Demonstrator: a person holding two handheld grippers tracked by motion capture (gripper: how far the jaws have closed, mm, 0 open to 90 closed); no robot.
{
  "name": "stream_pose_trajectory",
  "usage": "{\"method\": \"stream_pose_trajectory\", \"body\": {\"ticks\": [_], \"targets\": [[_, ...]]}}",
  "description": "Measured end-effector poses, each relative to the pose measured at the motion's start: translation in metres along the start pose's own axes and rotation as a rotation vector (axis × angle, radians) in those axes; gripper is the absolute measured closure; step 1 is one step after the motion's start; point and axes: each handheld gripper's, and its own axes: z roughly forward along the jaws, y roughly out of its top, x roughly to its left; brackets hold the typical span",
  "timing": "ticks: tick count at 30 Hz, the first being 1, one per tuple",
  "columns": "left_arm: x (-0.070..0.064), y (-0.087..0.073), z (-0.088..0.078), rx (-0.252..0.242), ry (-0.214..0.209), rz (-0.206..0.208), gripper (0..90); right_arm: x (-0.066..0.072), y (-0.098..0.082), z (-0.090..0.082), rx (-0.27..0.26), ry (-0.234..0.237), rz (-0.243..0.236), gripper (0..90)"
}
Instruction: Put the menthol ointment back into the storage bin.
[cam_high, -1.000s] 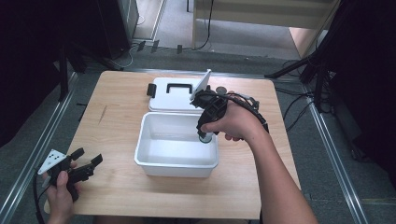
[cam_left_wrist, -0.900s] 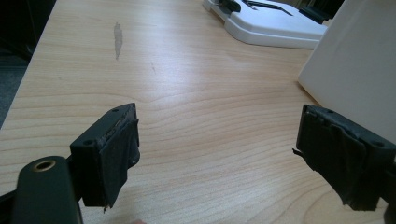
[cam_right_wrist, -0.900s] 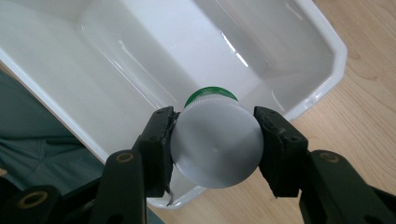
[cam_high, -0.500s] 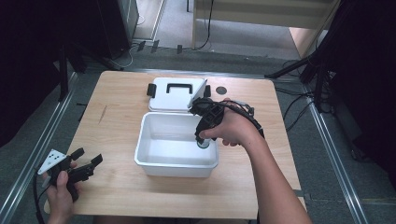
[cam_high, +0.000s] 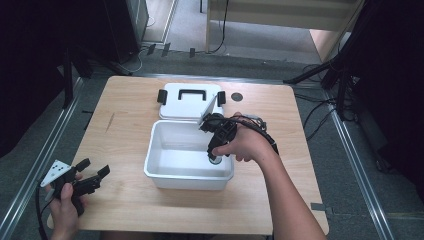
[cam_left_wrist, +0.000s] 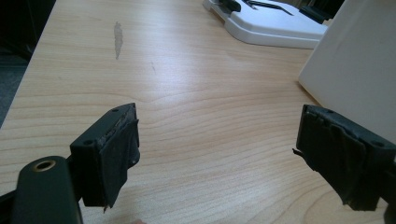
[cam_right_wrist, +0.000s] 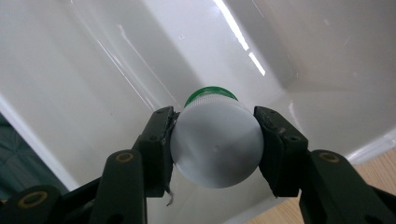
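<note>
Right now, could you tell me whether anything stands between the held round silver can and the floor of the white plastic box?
Nothing visible does: the right gripper holds the round silver can inside the open white plastic box, over its bare floor.

The jar (cam_right_wrist: 215, 144) shows just its grey base and a sliver of green, so can't tell what it is. From above, the hand (cam_high: 245, 145) and right gripper (cam_high: 215, 159) cover most of it. The white bin (cam_left_wrist: 359, 70) gets cut off at the picture's right edge.
</note>
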Motion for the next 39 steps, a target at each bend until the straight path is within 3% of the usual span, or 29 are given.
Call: {"method": "stream_pose_trajectory", "body": {"ticks": [7,15,39], "targets": [[0.0,0.0,0.0,0.004,-0.002,0.003,14.1,0.0,-0.002,0.014,0.018,-0.001,-0.012,51.6],[0.0,0.0,0.0,0.004,-0.004,0.002,14.1,0.003,-0.002,0.026,0.04,-0.013,-0.059,51.6],[0.001,0.0,0.0,0.003,-0.004,-0.003,14.1,0.009,0.004,0.048,0.067,0.007,-0.071,51.7]]}}
